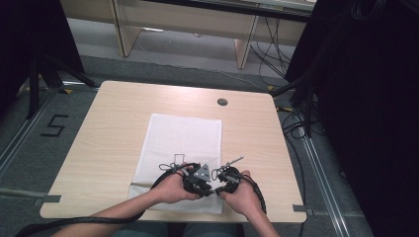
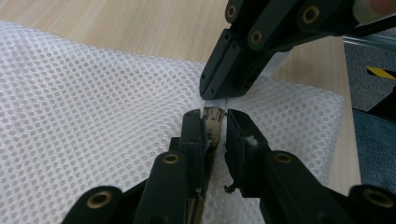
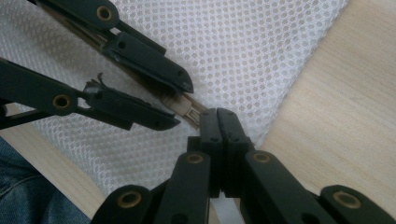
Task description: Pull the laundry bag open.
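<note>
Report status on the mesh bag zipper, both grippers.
Right gripper shut on white edge of mesh bag. Left gripper open, jaws around beige zipper pull, not clamped. Nothing in the way.

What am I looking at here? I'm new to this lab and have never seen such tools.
A person sits at a table holding hand-operated tongs in each hand. One picture comes from a camera overhead; the other two from cameras riding on the tongs, looking along their black jaws. A white mesh bag lies on the table. The right tongs are shut on the bag's near edge, by the zipper. The left tongs stand around the tan zipper pull, jaws not quite pressed on it.
</note>
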`<state>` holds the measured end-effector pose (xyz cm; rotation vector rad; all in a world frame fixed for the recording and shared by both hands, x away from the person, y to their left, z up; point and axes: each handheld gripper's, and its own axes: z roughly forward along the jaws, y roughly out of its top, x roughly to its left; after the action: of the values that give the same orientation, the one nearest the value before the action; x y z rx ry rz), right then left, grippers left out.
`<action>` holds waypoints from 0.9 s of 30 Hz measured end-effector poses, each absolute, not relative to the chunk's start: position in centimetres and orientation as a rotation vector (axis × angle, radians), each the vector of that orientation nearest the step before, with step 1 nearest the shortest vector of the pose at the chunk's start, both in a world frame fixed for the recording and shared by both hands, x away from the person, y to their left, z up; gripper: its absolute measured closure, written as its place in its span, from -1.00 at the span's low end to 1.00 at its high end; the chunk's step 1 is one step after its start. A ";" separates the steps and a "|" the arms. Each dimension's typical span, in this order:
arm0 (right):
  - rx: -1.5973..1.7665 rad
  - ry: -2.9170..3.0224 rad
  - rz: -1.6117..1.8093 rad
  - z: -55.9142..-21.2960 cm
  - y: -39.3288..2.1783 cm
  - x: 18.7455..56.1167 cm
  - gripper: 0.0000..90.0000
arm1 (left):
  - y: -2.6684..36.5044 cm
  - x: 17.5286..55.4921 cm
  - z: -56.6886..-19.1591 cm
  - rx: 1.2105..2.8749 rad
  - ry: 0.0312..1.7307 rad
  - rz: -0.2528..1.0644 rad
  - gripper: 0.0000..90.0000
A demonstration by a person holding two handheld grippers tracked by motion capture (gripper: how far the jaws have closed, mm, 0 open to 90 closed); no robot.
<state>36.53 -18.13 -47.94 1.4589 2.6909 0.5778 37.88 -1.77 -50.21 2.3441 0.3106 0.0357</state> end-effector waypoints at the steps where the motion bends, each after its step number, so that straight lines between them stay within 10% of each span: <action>1: 1.452 2.692 0.581 -48.0 -18.1 36.5 1.00 | -1.8 37.9 -50.2 2.345 0.311 0.036 0.72; 27: 1.425 2.705 0.596 -48.0 -18.3 36.7 1.00 | -2.1 37.7 -50.3 2.344 0.319 0.032 0.81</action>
<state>36.68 -18.29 -48.03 1.4250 2.7049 0.5964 37.71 -2.15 -50.30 2.3440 0.3194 0.0317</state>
